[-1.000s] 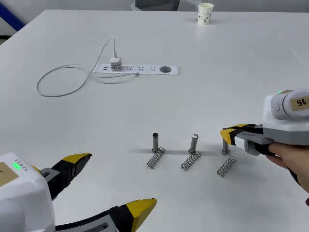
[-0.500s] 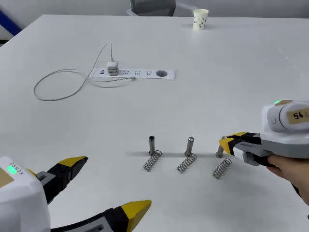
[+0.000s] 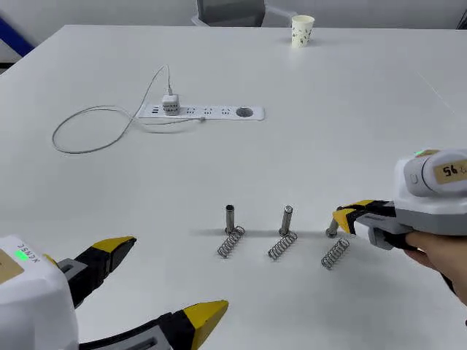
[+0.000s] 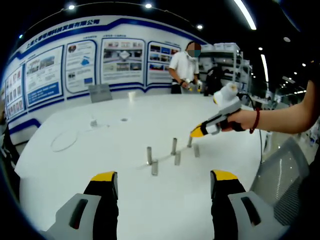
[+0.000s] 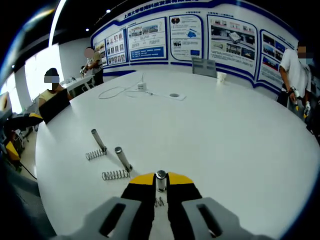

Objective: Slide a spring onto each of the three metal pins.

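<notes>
- Pins stand upright in a row on the white table (image 3: 350, 117): the left pin (image 3: 230, 218), the middle pin (image 3: 287, 219) and the right pin (image 3: 333, 228).
- Each pin has a spring lying flat on the table just beside its foot, on the near side: the left spring (image 3: 230, 242), the middle spring (image 3: 282, 246) and the right spring (image 3: 335, 253).
- The right tongs (image 3: 343, 219) reach in from the right, held by a hand (image 3: 438, 251). They are clenched on the right pin, and in the right gripper view the pin's top sits between the yellow tips.
- The left tongs (image 3: 171, 281) are released, with the jaws spread wide. They hang at the near left, well apart from the pins.
- A power strip (image 3: 201, 111) lies far left with a plug in it and a looped white cable (image 3: 95, 127).
- A paper cup (image 3: 301, 30) stands at the far edge.
</notes>
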`<action>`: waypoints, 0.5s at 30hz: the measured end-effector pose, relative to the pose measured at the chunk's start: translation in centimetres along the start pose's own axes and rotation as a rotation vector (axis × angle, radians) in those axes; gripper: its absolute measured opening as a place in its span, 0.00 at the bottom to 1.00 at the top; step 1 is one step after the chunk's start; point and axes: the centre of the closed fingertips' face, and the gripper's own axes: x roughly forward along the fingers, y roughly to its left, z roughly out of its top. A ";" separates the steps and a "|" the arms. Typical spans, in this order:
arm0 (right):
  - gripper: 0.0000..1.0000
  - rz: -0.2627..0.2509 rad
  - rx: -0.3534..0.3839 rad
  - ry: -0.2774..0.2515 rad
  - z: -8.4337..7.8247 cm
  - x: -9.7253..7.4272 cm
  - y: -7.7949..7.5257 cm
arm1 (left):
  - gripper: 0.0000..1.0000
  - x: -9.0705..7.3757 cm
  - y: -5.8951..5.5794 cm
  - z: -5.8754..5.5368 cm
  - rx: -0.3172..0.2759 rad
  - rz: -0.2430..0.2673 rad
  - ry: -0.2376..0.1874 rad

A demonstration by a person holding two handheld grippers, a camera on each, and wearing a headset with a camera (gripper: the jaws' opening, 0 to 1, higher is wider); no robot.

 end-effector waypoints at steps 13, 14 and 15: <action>0.17 0.018 -0.017 -0.018 0.4 -0.4 0.3 | 0.74 0.4 -0.2 -0.1 0.003 -0.009 0.006; 0.17 0.017 -0.021 -0.018 0.5 -0.5 0.3 | 0.74 0.4 -0.2 -0.1 0.003 -0.009 0.007; 0.17 0.018 -0.021 -0.021 0.6 -0.6 0.3 | 0.73 0.5 -0.2 -0.1 0.004 -0.009 0.008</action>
